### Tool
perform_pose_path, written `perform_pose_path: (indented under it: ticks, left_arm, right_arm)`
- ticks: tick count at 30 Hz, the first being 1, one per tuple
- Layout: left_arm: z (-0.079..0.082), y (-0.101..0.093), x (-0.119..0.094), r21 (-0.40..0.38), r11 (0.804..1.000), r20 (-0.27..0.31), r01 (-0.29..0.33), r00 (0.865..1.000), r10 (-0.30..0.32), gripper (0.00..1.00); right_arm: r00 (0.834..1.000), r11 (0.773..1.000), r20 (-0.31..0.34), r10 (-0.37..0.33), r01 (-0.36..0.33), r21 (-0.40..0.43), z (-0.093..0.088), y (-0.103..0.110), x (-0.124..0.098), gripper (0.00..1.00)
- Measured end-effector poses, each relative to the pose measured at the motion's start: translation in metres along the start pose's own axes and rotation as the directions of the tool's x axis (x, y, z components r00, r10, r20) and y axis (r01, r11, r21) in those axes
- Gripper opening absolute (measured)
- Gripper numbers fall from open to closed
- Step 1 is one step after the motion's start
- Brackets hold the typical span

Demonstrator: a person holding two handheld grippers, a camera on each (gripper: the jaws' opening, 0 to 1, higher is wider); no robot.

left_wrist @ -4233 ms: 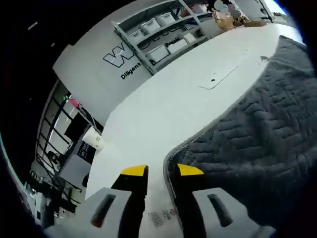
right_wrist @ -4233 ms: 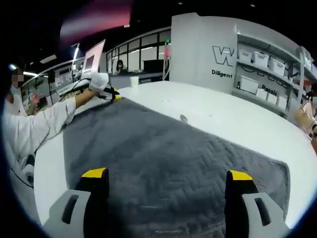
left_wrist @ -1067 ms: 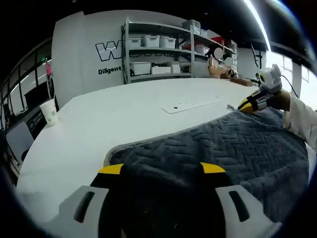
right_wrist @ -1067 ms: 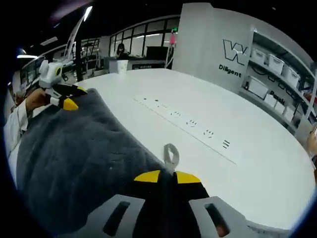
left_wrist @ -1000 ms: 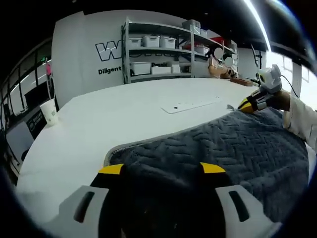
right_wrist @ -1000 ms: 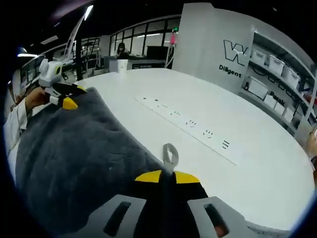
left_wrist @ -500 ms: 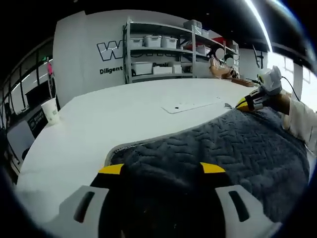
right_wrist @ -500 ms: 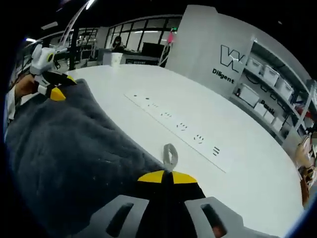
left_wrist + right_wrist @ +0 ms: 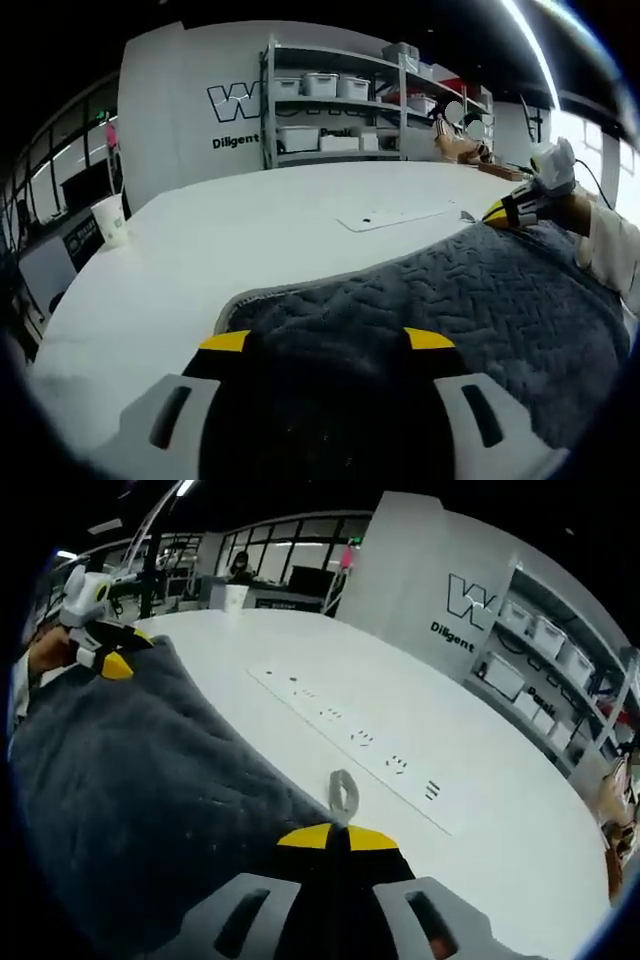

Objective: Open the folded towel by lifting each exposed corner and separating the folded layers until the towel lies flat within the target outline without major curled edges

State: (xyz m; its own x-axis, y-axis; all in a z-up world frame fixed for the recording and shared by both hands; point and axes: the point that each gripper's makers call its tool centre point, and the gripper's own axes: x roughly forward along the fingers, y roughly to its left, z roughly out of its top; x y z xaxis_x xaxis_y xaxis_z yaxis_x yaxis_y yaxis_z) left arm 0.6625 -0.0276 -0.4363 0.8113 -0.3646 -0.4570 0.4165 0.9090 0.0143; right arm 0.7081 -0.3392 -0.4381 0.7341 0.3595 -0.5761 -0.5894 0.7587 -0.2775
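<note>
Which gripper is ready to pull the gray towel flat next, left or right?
Probably the right. The right gripper is pinched shut on the towel corner beside its hanging loop, ready to pull outward. The left gripper has its jaws wide apart with towel bunched between them.

White bench (image 9: pixel 250 235) broad and bare in the left gripper view, with a flat white panel (image 9: pixel 395 215) lying on it. Paper cup (image 9: pixel 112 219) standing near the bench's far left edge. Beyond, a pale wall with dark lettering (image 9: pixel 235 142), just beside a metal shelving rack (image 9: pixel 340 110) loaded with white bins (image 9: pixel 325 85). In the right gripper view, a long white strip with small dark marks (image 9: pixel 350 742) running across the bench, glazed partitions (image 9: pixel 270 535) far behind.
</note>
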Motion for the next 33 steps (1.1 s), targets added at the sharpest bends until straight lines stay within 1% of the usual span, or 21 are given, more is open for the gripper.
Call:
perform_pose_path:
  ticks: [2,11,12,16,17,19,21,24,25,27,29,30,33]
  left_arm:
    - [0.000,0.001,0.000,-0.007,1.000,0.007,-0.013,1.000,0.013,0.58]
    - [0.001,0.003,0.002,-0.012,1.000,0.011,-0.023,1.000,0.023,0.58]
    - [0.001,0.005,0.002,-0.019,0.999,0.014,-0.035,0.999,0.035,0.58]
    - [0.002,0.005,0.002,-0.017,0.999,0.017,-0.032,0.999,0.033,0.58]
    - [0.002,0.005,0.002,-0.017,0.999,0.017,-0.036,0.999,0.036,0.58]
    - [0.002,0.005,0.002,-0.017,0.999,0.017,-0.035,0.999,0.035,0.58]
    - [0.002,0.005,0.002,-0.018,0.999,0.016,-0.036,0.999,0.036,0.58]
    - [0.002,0.005,0.003,-0.017,0.999,0.015,-0.036,0.999,0.036,0.58]
    - [0.002,0.005,0.002,-0.017,0.999,0.015,-0.036,0.999,0.036,0.58]
    - [0.001,0.004,0.002,-0.016,0.999,0.016,-0.034,0.999,0.034,0.58]
    - [0.001,0.004,0.002,-0.016,0.999,0.018,-0.034,0.999,0.034,0.58]
    - [0.001,0.004,0.002,-0.016,0.999,0.017,-0.034,0.999,0.034,0.58]
    - [0.001,0.004,0.002,-0.017,0.999,0.017,-0.034,0.999,0.034,0.58]
  right_arm:
    - [1.000,1.000,0.002,0.004,-0.004,-0.001,0.000,0.000,0.000,0.00]
    - [1.000,0.999,-0.013,0.017,-0.017,-0.032,0.000,0.000,0.001,0.00]
    - [1.000,0.999,-0.014,0.018,-0.019,-0.031,0.000,-0.001,0.001,0.00]
    - [1.000,0.999,-0.019,0.018,-0.018,-0.041,0.000,0.001,0.000,0.00]
    - [1.000,0.999,-0.020,0.015,-0.016,-0.035,0.001,0.000,-0.001,0.01]
    - [1.000,1.000,-0.015,0.006,-0.006,-0.017,0.004,-0.003,-0.007,0.08]
    - [1.000,0.999,0.019,-0.012,0.012,-0.037,0.012,-0.008,-0.013,0.13]
    - [0.999,0.999,0.052,-0.014,0.017,-0.046,0.024,-0.014,-0.025,0.15]
    - [0.996,0.998,0.084,-0.001,0.006,-0.060,0.033,-0.014,-0.031,0.16]
    - [0.994,0.997,0.103,0.019,-0.011,-0.081,0.039,-0.011,-0.036,0.19]
    - [0.992,0.995,0.114,0.052,-0.041,-0.096,0.041,-0.004,-0.041,0.23]
    - [0.989,0.991,0.117,0.087,-0.074,-0.111,0.042,0.003,-0.043,0.25]
    - [0.982,0.983,0.121,0.147,-0.132,-0.129,0.040,0.018,-0.045,0.25]
